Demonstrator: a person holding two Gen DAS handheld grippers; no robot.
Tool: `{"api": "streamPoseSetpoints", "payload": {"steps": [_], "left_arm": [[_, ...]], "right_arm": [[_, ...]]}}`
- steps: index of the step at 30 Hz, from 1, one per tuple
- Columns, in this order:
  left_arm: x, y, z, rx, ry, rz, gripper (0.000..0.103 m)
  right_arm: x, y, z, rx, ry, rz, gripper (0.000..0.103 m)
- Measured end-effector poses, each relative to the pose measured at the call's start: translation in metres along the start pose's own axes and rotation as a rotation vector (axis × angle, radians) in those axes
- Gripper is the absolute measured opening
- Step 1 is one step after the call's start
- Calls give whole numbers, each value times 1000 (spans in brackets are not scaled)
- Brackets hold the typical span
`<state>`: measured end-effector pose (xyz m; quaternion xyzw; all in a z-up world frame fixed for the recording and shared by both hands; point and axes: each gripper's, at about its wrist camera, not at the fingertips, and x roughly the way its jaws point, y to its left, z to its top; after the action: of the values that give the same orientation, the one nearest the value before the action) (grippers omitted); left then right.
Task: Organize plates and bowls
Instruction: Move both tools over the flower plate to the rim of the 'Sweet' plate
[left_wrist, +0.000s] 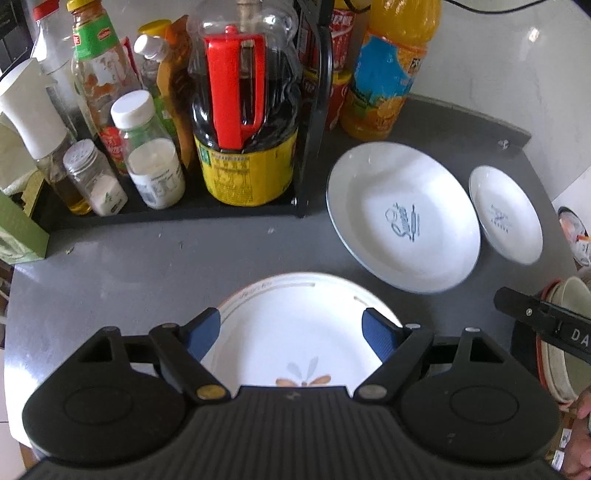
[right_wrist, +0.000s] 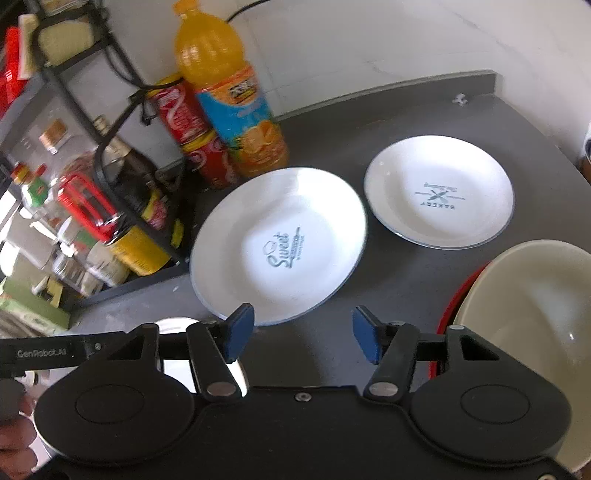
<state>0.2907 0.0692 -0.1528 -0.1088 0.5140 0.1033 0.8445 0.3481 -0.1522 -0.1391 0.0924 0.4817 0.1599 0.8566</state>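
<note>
- Left wrist view: the left gripper (left_wrist: 291, 332) stands wide above a flower-printed plate (left_wrist: 295, 332) on the grey bench (left_wrist: 147, 258), holding nothing
- Ahead to its right lie a large white plate (left_wrist: 402, 218) and a small white plate (left_wrist: 506, 216), just beside each other
- Right gripper (right_wrist: 303, 334) is half open and empty, the large plate just ahead-left; a cream bowl (right_wrist: 524, 295) sits to its right

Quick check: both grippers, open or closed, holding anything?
Left gripper: open, empty, over the flower plate.
Right gripper: open, empty, above the counter.
</note>
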Motion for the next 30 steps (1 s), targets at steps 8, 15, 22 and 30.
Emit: {"api": "streamPoseSetpoints", "payload": {"steps": [8, 15, 22, 30], "left_arm": [[28, -6, 19, -11, -32, -21, 78], [56, -26, 32, 84, -38, -25, 69], [82, -48, 47, 116, -30, -70, 58], [106, -59, 58, 121, 5, -68, 40]], "right_arm": [[27, -4, 8, 53, -41, -59, 51], [45, -12, 17, 113, -62, -69, 49], [60, -29, 25, 181, -54, -81, 42], [76, -34, 29, 199, -38, -84, 38]]}}
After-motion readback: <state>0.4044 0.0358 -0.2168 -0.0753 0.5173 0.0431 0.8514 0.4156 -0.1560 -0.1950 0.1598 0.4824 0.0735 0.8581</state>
